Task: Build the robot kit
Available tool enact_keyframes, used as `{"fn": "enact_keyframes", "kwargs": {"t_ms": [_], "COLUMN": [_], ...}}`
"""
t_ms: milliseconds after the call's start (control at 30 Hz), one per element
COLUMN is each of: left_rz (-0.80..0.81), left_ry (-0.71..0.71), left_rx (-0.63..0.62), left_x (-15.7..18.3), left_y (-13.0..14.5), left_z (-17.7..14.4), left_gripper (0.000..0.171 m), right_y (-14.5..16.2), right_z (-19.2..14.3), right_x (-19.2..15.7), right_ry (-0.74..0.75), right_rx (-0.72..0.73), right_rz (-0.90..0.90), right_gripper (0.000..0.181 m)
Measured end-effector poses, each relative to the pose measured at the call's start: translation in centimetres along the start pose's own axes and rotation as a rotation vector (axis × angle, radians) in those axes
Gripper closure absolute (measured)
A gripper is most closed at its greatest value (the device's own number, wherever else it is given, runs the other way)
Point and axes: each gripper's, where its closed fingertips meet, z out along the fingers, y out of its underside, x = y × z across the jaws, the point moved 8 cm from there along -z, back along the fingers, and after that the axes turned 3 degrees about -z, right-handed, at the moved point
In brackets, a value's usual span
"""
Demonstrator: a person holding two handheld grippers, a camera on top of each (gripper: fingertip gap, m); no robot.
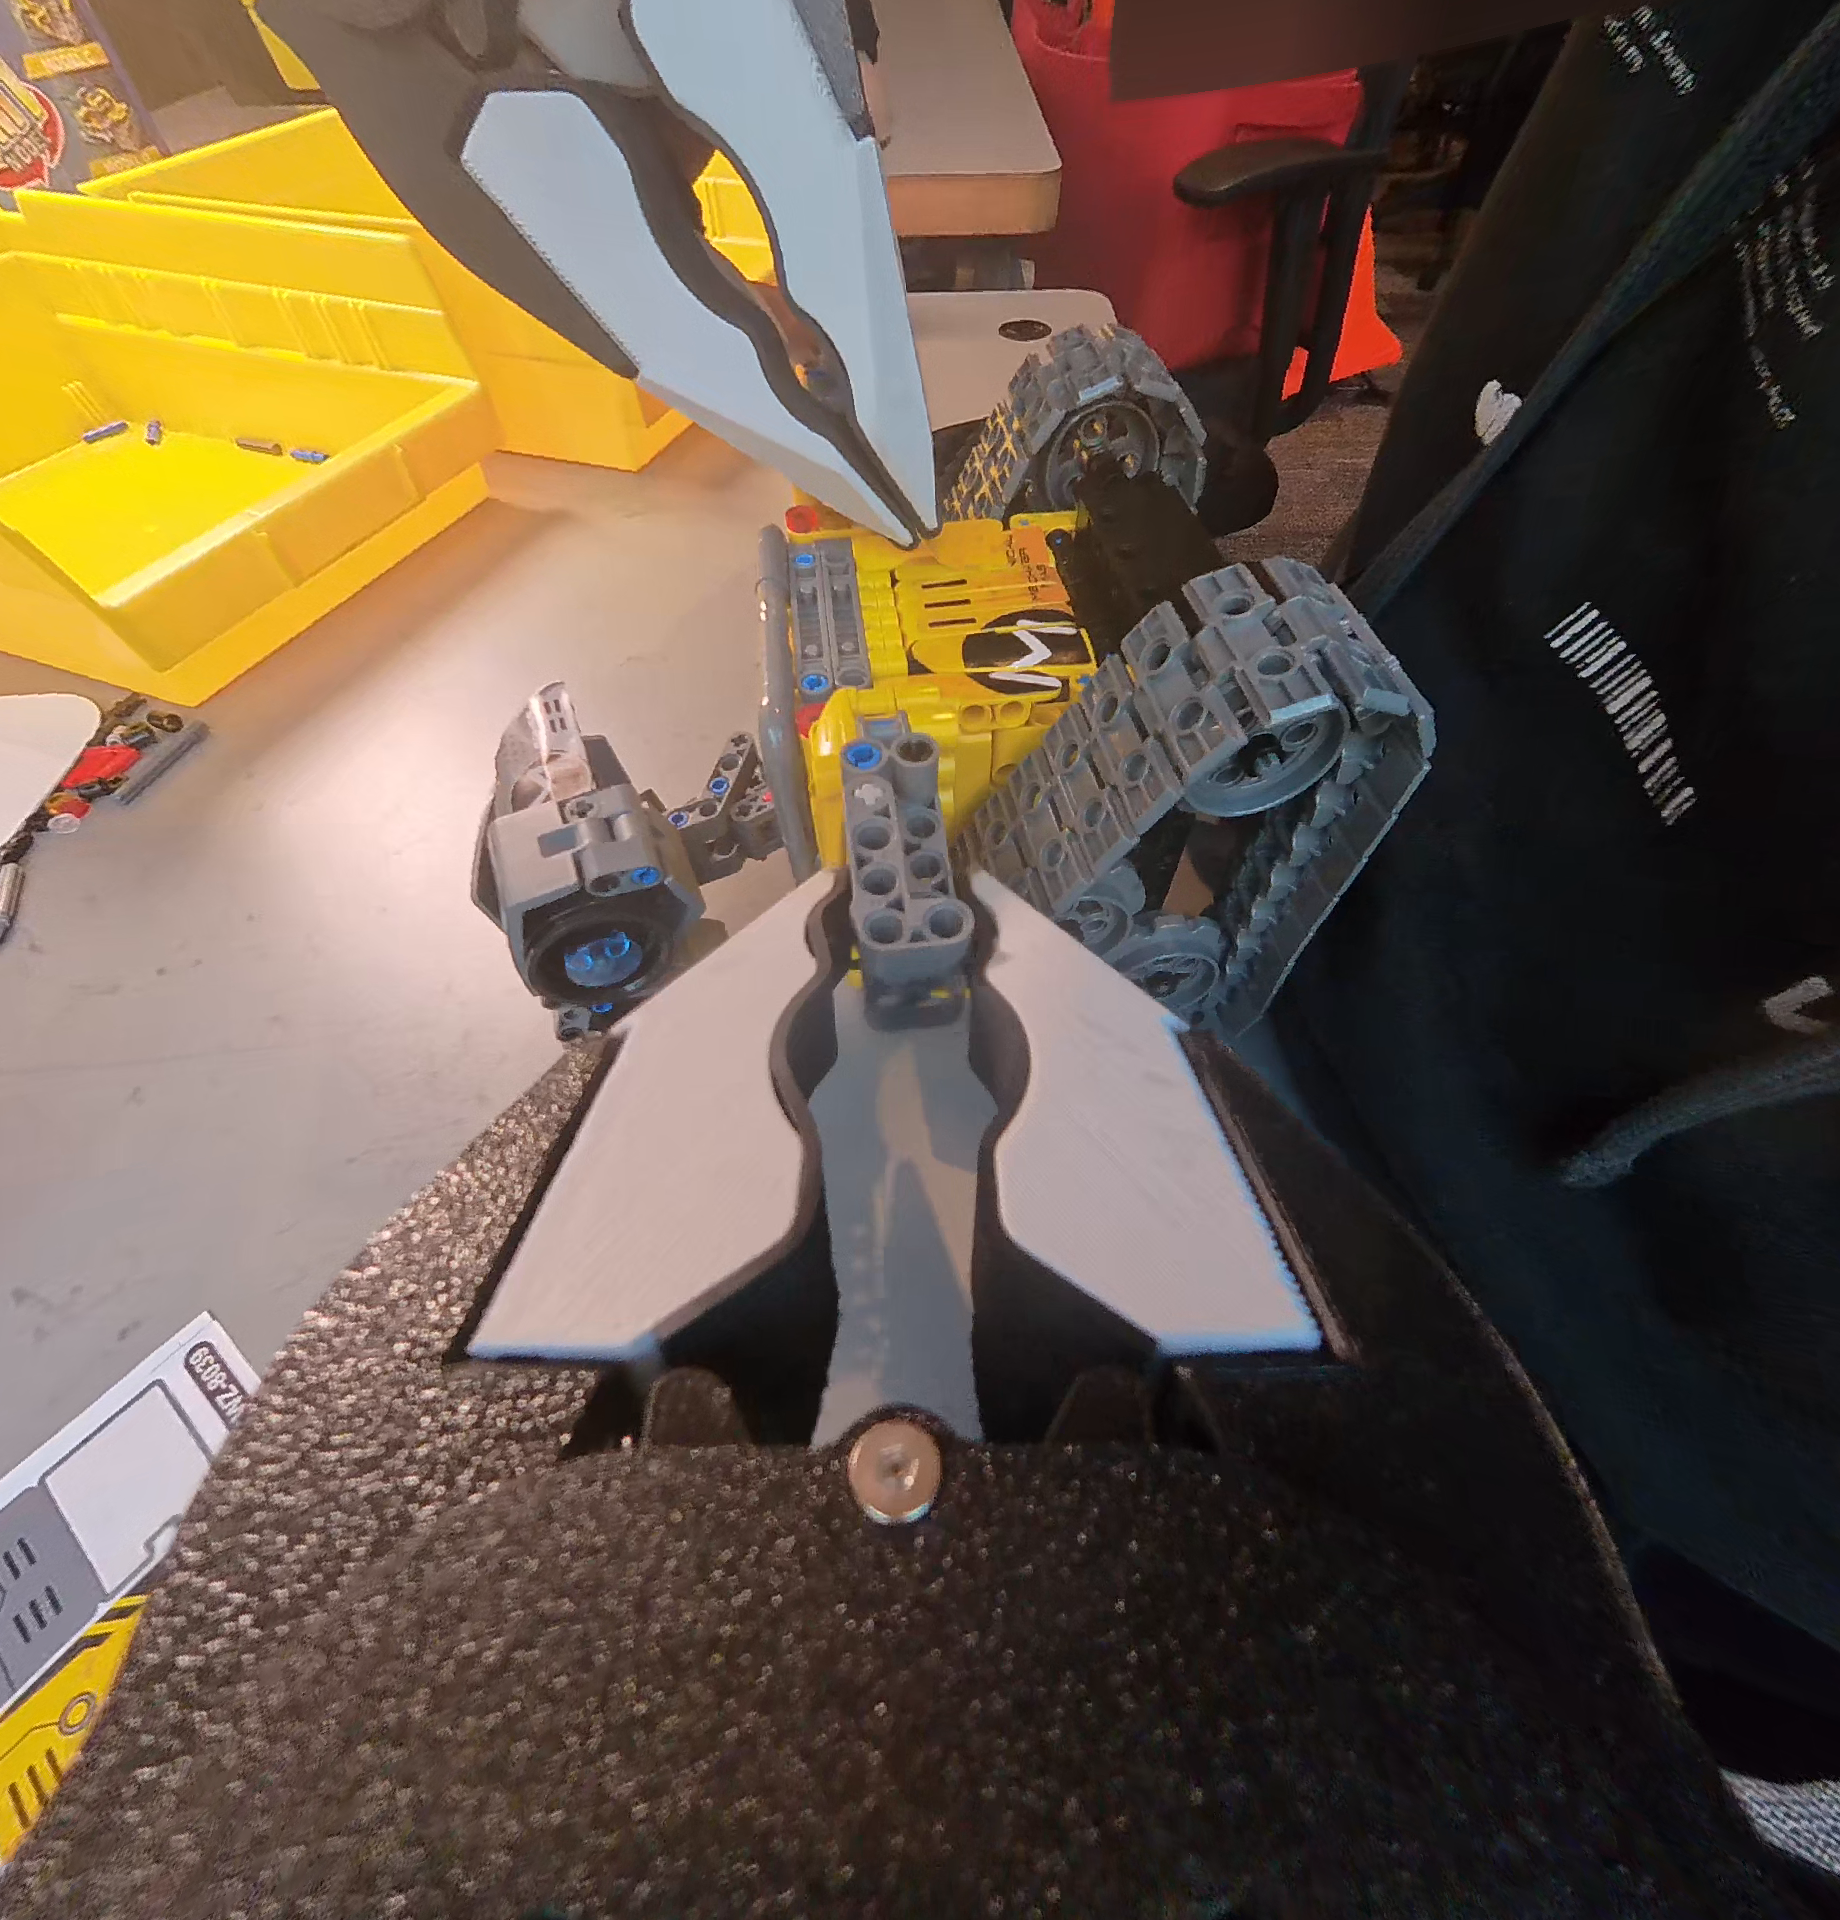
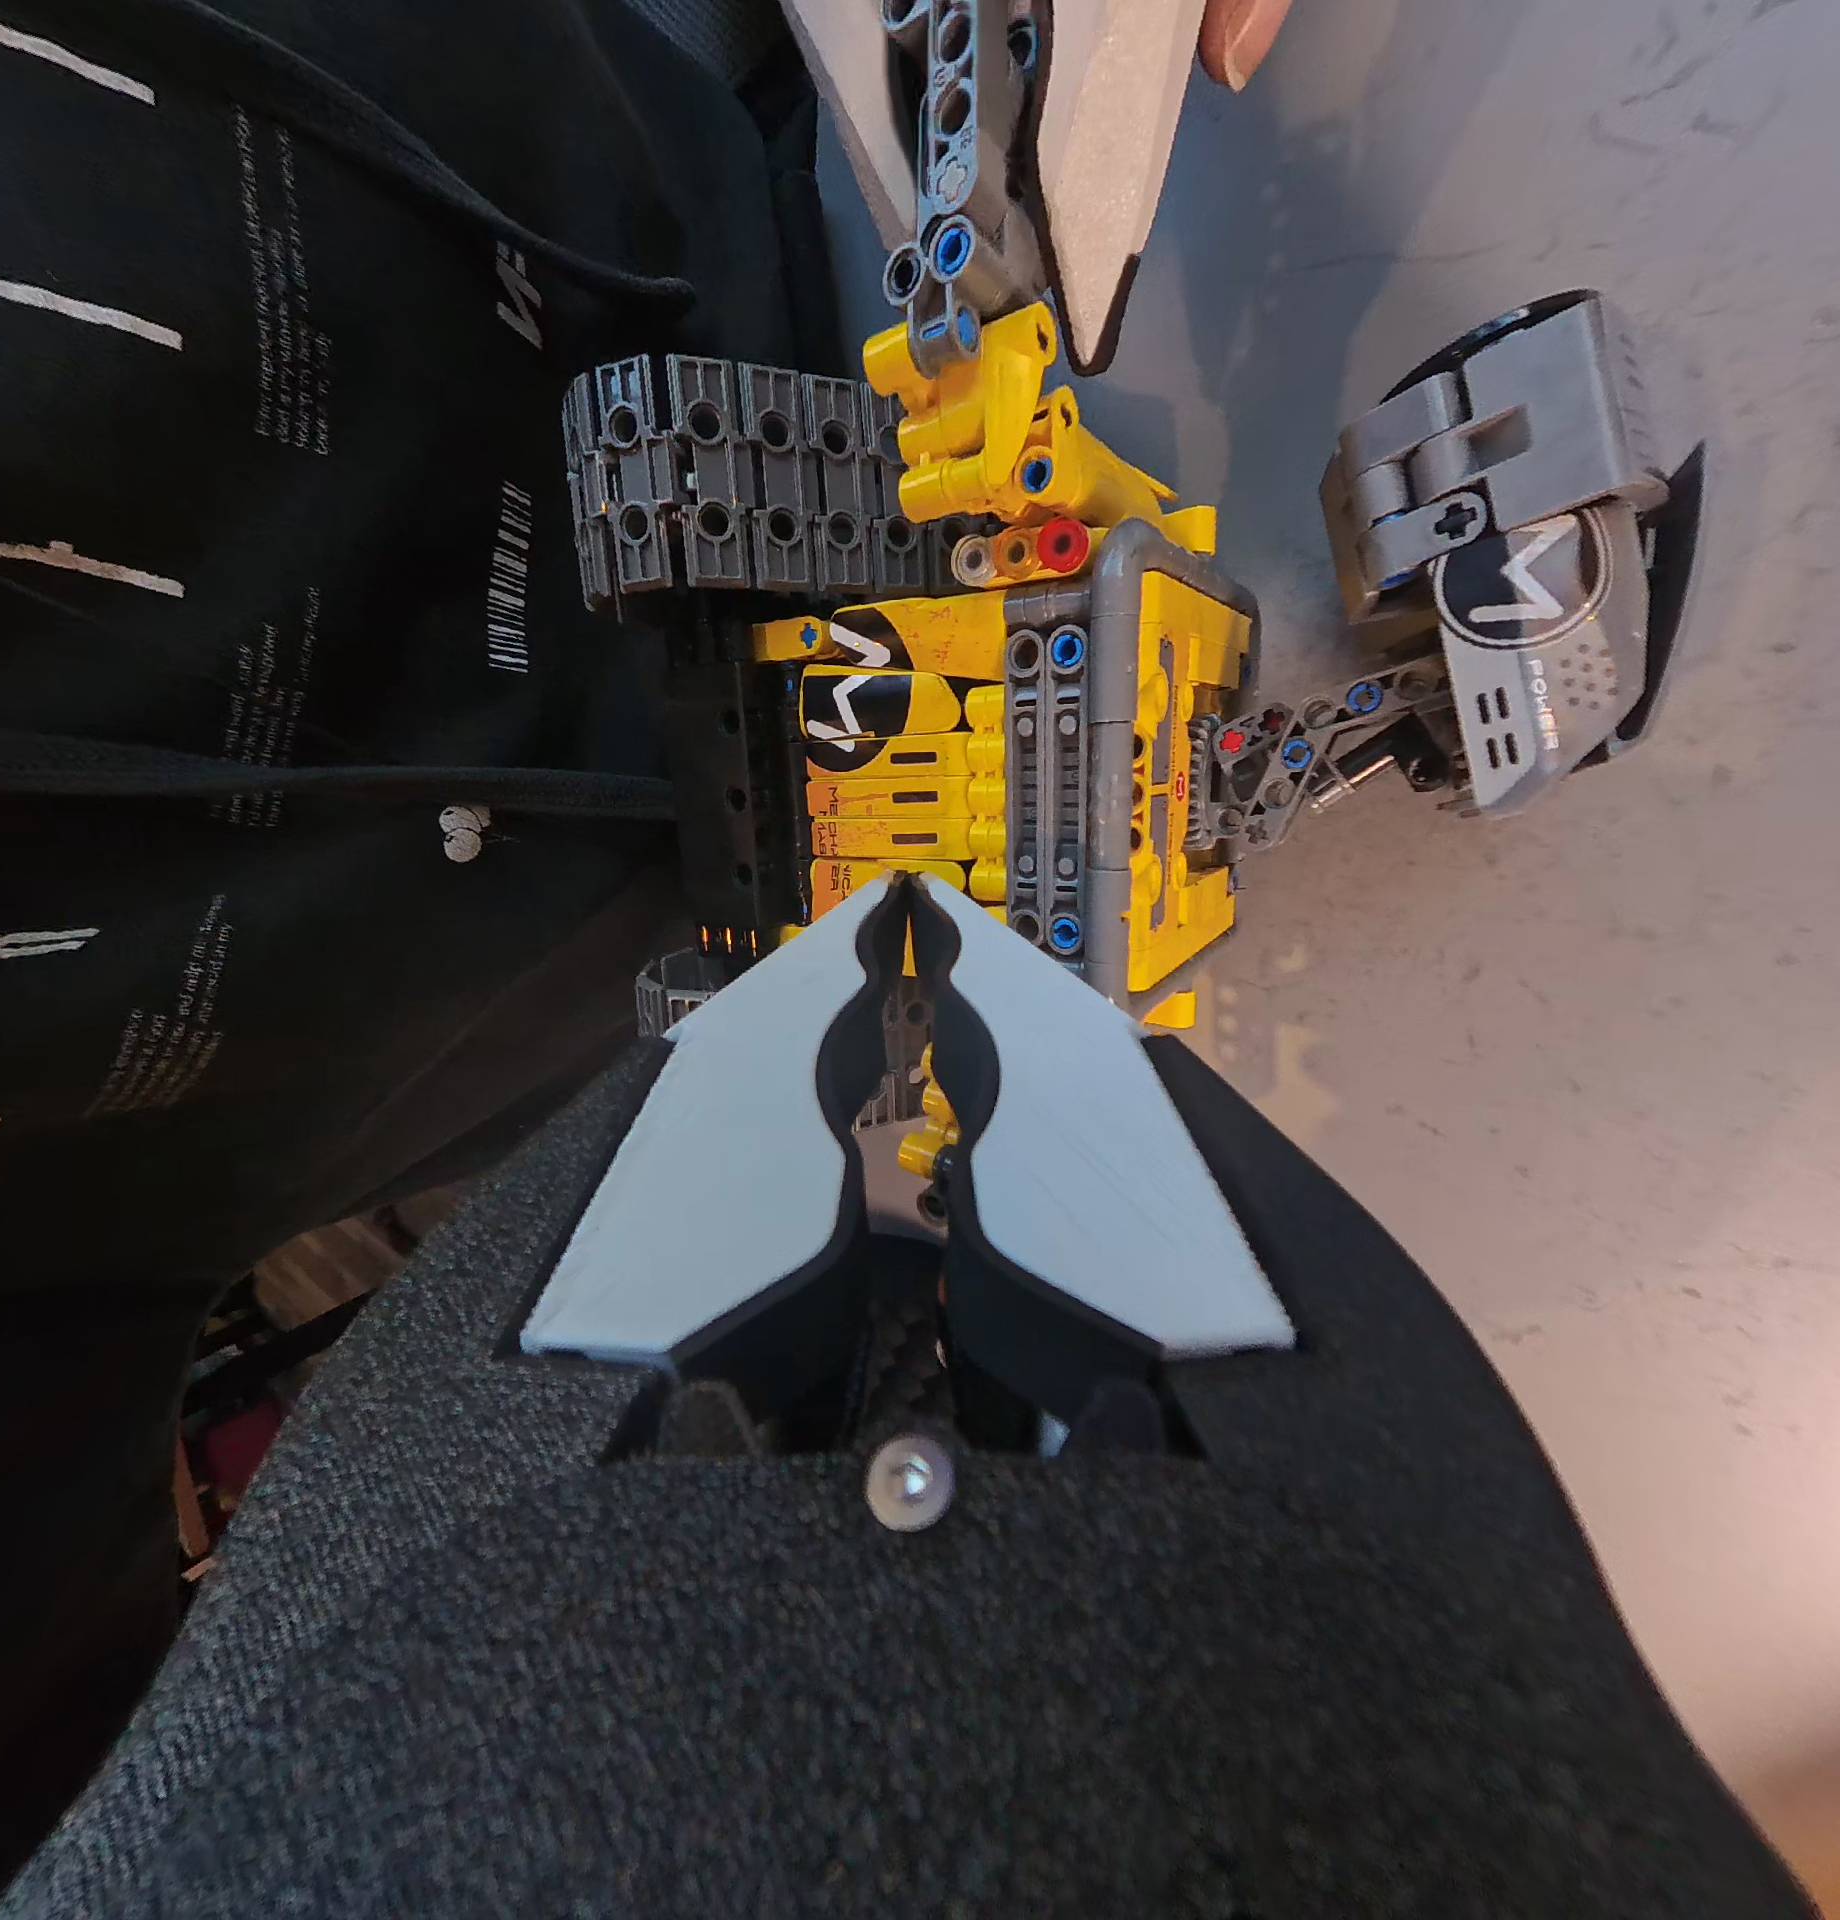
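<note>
Far track (image 1: 1103, 426) partly hidden behind yellow brick-built tracked robot (image 1: 937, 665) on grey table (image 1: 272, 987), left gripper (image 1: 905, 914) clamped on its grey arm beam (image 1: 900, 862), right gripper (image 2: 903, 881) tips pinched together on yellow panel (image 2: 843, 883), its grip unclear.

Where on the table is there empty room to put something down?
Bare grey table lies between the yellow trays, the toy robot's grey head and the sticker sheet. More lies beyond the head in the right wrist view. It is crowded by the small loose parts and around the tracked yellow toy, where both grippers meet.
</note>
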Motion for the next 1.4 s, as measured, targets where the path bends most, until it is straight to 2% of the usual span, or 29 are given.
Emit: {"fn": "enact_keyframes", "kwargs": {"t_ms": [100,167,267,400,567,767,1033,1400], "left_rz": [-0.017,-0.022,-0.001,0.084,0.198,0.223,0.260,0.350], "left_ry": [0.010,-0.005,-0.054,-0.045,0.006,0.007,0.026,0.067], "left_rx": [0.001,0.044,0.067,-0.047,-0.214,-0.308,-0.385,-0.528], "left_x": [-0.1,-0.4,-0.5,0.6,1.6,0.7,1.2,2.5], "left_y": [-0.4,-1.5,-3.9,-6.5,-8.1,-9.0,-9.2,-8.5], "left_z": [-1.2,-2.5,-3.5,-1.2,2.7,4.6,6.7,9.6], "left_gripper": [0.137,0.137,0.147,0.149,0.155,0.161,0.171,0.171], "right_y": [0.0,0.0,0.0,0.1,0.2,0.2,0.1,0.2], "right_z": [0.0,0.0,0.0,0.0,0.0,0.1,0.1,0.0], "right_x": [0.0,0.0,0.0,0.0,-0.1,-0.2,-0.1,-0.1], "right_ry": [0.005,0.005,0.009,0.016,0.027,0.033,0.036,0.044], "right_rx": [-0.002,-0.001,0.006,0.018,0.022,0.017,0.016,0.023], "right_rz": [-0.004,-0.007,-0.016,-0.024,-0.036,-0.049,-0.051,-0.052], "right_gripper": [0.181,0.181,0.181,0.181,0.181,0.181,0.181,0.181]}}
